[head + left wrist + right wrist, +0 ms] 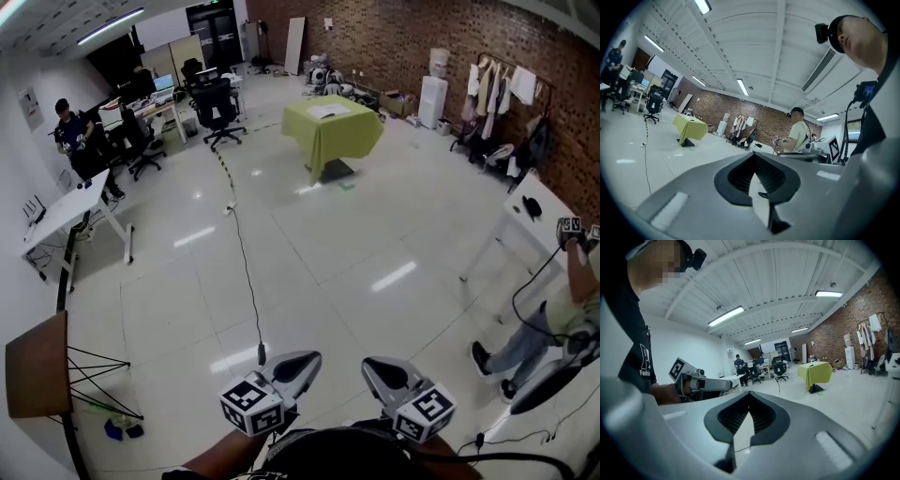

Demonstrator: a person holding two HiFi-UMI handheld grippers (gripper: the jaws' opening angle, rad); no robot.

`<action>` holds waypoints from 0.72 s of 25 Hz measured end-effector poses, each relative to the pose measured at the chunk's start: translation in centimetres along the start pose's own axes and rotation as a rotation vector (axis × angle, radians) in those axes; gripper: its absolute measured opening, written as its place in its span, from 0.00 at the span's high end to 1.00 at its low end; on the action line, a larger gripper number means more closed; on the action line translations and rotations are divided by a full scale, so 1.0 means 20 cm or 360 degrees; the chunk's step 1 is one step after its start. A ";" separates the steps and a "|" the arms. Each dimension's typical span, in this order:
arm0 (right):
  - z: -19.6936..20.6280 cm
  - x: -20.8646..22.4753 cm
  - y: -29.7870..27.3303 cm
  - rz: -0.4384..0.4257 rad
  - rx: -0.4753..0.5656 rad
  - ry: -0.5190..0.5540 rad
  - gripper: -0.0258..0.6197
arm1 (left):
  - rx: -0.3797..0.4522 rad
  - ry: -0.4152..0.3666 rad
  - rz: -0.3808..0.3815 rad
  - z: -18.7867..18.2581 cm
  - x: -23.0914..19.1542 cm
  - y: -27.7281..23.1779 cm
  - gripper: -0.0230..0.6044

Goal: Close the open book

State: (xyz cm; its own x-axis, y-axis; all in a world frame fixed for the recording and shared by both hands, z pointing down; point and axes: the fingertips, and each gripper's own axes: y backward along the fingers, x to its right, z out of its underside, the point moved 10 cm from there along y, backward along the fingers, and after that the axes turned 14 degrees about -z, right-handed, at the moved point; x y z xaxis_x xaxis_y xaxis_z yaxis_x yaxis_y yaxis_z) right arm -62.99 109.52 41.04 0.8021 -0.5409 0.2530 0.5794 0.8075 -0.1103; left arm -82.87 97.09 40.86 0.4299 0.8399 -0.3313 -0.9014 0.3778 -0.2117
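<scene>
left gripper (302,362): jaws closed, empty | right gripper (377,368): jaws closed, empty | book (328,111): pale flat shape atop yellow-green-draped counter (323,139), far across the floor (309,253); pages too small to tell

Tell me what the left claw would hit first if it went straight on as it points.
Nothing near: the left claw aims across bare floor; the way looks free, probably as far as the brick wall.
</scene>
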 end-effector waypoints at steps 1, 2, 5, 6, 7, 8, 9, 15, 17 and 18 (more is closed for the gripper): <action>-0.01 0.02 0.02 -0.0004 0.0000 0.0013 0.95 | 0.0005 -0.0005 -0.0005 0.00 0.02 -0.02 0.95; -0.01 0.03 0.04 -0.0005 -0.0004 0.0028 0.95 | 0.0003 -0.0002 -0.0006 0.01 0.03 -0.04 0.95; 0.01 0.06 0.09 0.0000 -0.0021 0.0083 0.95 | -0.0025 0.0005 -0.0006 0.03 0.07 -0.11 0.95; 0.02 0.08 0.09 -0.0006 -0.0024 0.0095 0.95 | -0.0030 -0.0001 -0.0011 0.04 0.07 -0.13 0.95; 0.02 0.10 0.10 -0.0016 -0.0025 0.0099 0.95 | -0.0030 -0.0006 -0.0017 0.04 0.08 -0.15 0.95; 0.02 0.13 0.11 -0.0027 -0.0023 0.0098 0.95 | -0.0030 -0.0008 -0.0021 0.04 0.09 -0.17 0.95; 0.02 0.15 0.12 -0.0034 -0.0017 0.0094 0.95 | -0.0030 -0.0010 -0.0023 0.04 0.11 -0.19 0.95; 0.03 0.23 0.18 -0.0094 -0.0038 0.0058 0.95 | 0.0003 0.0045 -0.0013 0.02 0.18 -0.31 0.95; 0.04 0.24 0.21 -0.0124 -0.0068 0.0079 0.95 | 0.0005 0.0020 -0.0020 0.03 0.21 -0.35 0.95; 0.04 0.25 0.23 -0.0127 -0.0078 0.0093 0.95 | 0.0002 -0.0011 -0.0028 0.03 0.22 -0.36 0.95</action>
State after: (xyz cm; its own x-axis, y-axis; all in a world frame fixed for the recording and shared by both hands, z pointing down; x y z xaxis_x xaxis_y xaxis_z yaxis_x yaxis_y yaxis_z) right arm -56.47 110.72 42.65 0.7592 -0.6172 0.2066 0.6472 0.7495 -0.1395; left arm -74.44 98.31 41.48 0.4452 0.8358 -0.3213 -0.8938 0.3929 -0.2163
